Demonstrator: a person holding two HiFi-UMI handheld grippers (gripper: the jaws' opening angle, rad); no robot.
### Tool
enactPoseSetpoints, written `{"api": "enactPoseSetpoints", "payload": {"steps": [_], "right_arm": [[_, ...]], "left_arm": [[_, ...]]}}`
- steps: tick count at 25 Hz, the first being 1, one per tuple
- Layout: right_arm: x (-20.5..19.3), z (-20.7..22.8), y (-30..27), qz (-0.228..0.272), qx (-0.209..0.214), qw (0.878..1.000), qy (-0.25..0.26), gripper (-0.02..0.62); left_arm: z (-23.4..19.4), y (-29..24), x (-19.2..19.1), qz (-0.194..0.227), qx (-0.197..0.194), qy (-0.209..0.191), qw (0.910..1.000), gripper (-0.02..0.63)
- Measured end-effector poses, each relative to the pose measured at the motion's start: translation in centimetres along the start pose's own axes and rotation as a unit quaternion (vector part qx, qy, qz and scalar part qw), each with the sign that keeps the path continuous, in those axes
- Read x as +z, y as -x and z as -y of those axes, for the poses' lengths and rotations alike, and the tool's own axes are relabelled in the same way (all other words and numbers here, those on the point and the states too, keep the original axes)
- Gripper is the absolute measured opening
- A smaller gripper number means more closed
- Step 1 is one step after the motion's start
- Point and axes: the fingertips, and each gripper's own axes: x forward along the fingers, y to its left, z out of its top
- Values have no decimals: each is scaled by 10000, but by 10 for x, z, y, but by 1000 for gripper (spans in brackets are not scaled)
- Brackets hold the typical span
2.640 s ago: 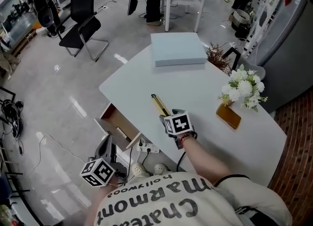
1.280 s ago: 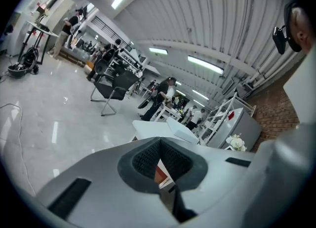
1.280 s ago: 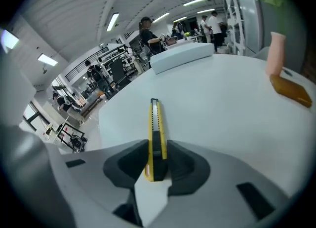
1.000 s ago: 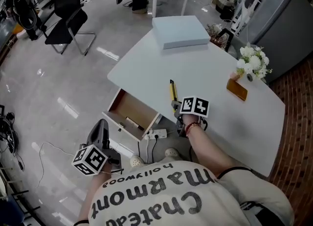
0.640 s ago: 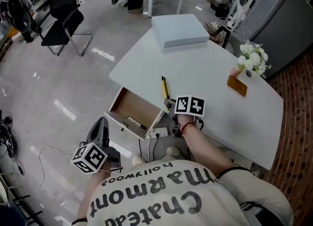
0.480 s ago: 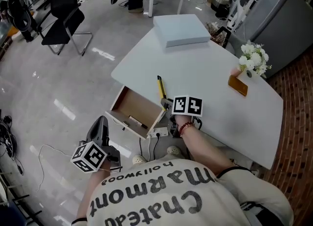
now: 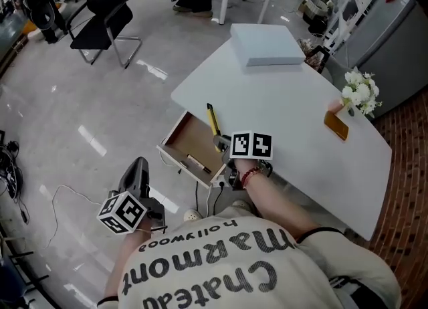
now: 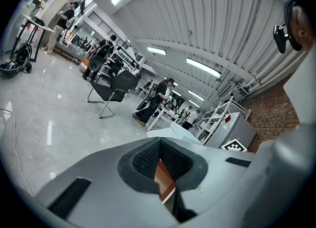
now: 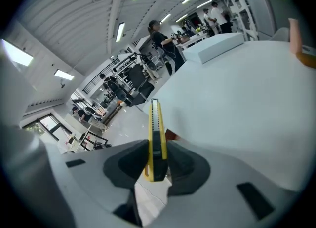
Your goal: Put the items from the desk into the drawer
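Note:
A yellow utility knife (image 7: 212,120) is clamped in my right gripper (image 7: 221,142) and sticks out forward past the jaws. It hangs over the open wooden drawer (image 7: 176,136) at the near left edge of the white desk (image 7: 287,110). A thin pen-like item (image 7: 197,164) lies inside the drawer. In the right gripper view the knife (image 9: 155,133) stands on edge between the pads of the right gripper (image 9: 154,165). My left gripper (image 7: 139,166) is held low to the left of the drawer, above the floor, its jaws together with nothing held; the left gripper view shows the left gripper (image 8: 159,159) the same way.
A flat pale blue box (image 7: 266,45) lies at the desk's far end. White flowers (image 7: 360,92) and a brown oblong object (image 7: 336,126) are at the right edge. A black chair (image 7: 107,17) stands on the floor at the far left. Cables lie under the drawer.
My right gripper has carried the knife leftwards off the desk top to above the open drawer. The left gripper has stayed low at the left.

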Motion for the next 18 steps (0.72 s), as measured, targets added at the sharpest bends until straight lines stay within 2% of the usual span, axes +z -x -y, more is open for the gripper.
{"api": "enactPoseSetpoints", "payload": {"steps": [13, 18], "right_arm": [[-43, -53, -45, -642, 312, 9963, 470, 120], [-61, -54, -65, -1042, 297, 9919, 667, 120]], "left_arm": [[-48, 43, 0, 257, 500, 247, 9981, 2], [-66, 52, -13, 266, 785, 431, 9956, 2]]}}
